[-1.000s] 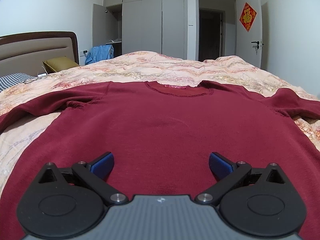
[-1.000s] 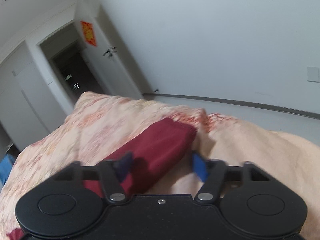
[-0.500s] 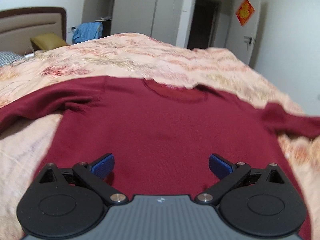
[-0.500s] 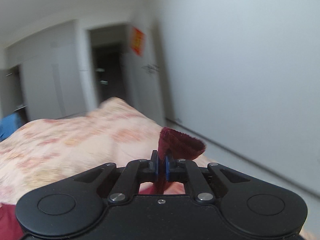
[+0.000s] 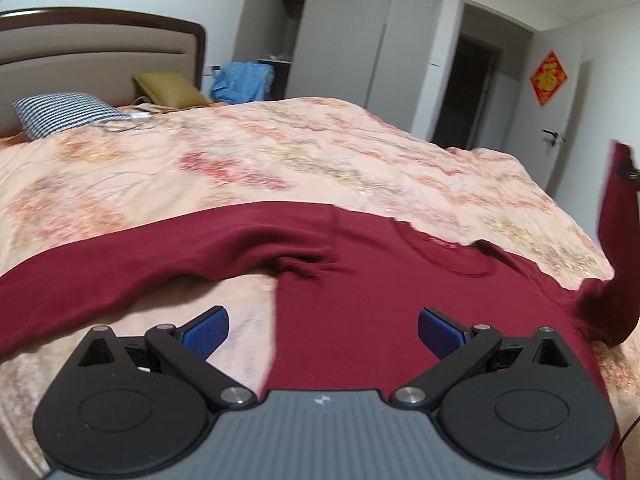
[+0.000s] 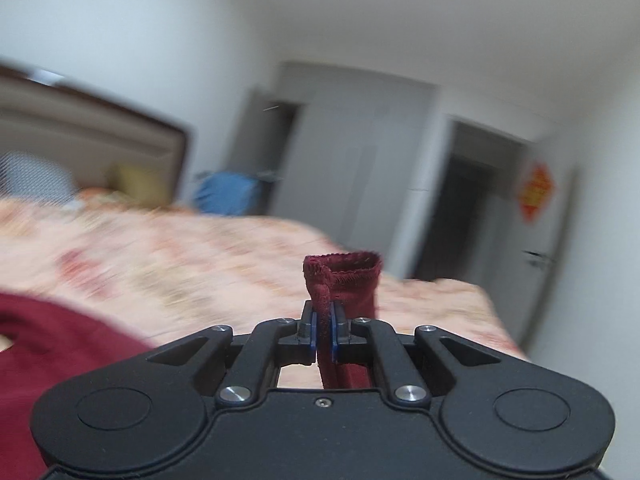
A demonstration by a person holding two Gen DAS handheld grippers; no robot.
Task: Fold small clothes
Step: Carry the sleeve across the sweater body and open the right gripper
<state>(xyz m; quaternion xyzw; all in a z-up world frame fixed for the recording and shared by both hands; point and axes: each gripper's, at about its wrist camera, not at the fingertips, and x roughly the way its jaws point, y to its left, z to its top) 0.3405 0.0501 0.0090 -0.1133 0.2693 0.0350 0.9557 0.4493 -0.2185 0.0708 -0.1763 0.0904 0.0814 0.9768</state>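
Here the red door hanging [image 5: 548, 78] (characters blurred) stays unreadable.

Even indoor light, motion blur, fisheye warping

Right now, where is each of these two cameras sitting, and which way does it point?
Left wrist: on the left gripper, looking along its open jaws over the maroon sweater on the floral quilt; no hand shows.
Right wrist: on the right gripper, jaws shut on the sleeve cuff, facing the wardrobe; no hand shows.
Shared: sweater, quilt, wardrobe, headboard, red door hanging.
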